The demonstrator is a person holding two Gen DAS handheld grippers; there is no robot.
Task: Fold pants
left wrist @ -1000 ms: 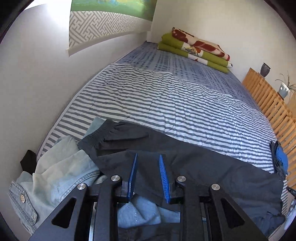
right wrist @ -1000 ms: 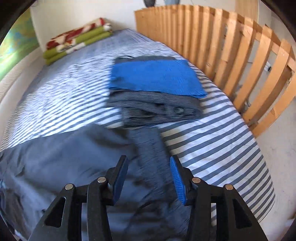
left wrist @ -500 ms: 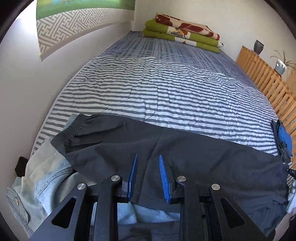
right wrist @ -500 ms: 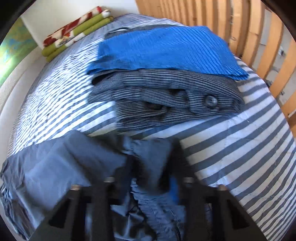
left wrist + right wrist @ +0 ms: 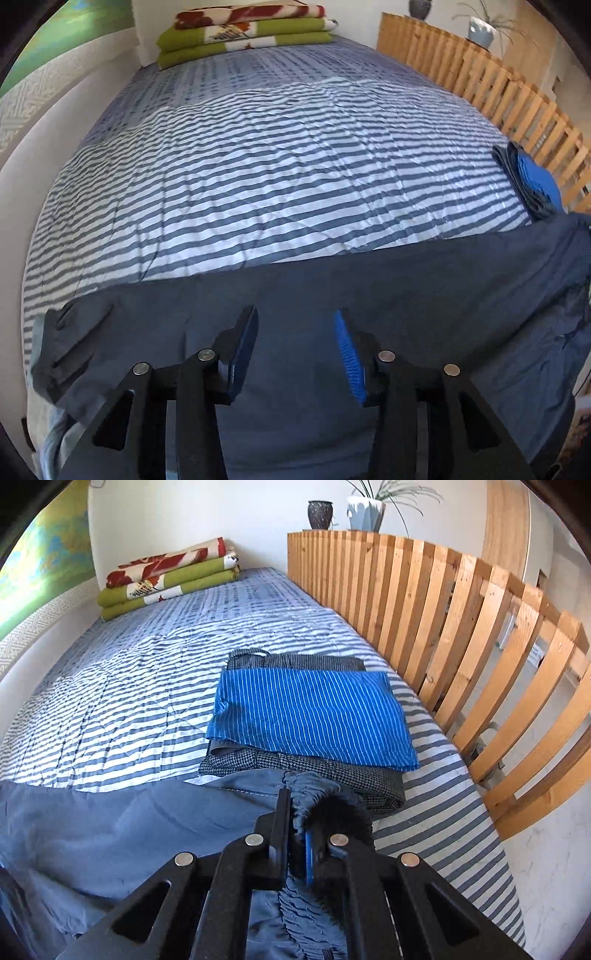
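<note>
Dark navy pants (image 5: 406,295) lie stretched across the near edge of the striped bed (image 5: 280,162). My left gripper (image 5: 295,321) hovers just above their middle, open, with nothing between its blue pads (image 5: 347,350). In the right wrist view the same pants (image 5: 129,830) run off to the left. My right gripper (image 5: 297,816) is shut on their gathered elastic end (image 5: 314,782), which bunches up over the fingers and sits slightly lifted. That end lies right in front of a folded stack.
A folded blue striped cloth (image 5: 314,716) on a grey checked garment (image 5: 351,775) sits at the bed's right side, beside the wooden slatted rail (image 5: 443,627). Folded green and red blankets (image 5: 243,33) lie at the far end. Light denim (image 5: 48,435) shows under the pants' left end.
My right gripper went from open to shut on the pants' elastic end and drew back from the folded stack. The left view swung right, and the pants lie flatter over the denim.
</note>
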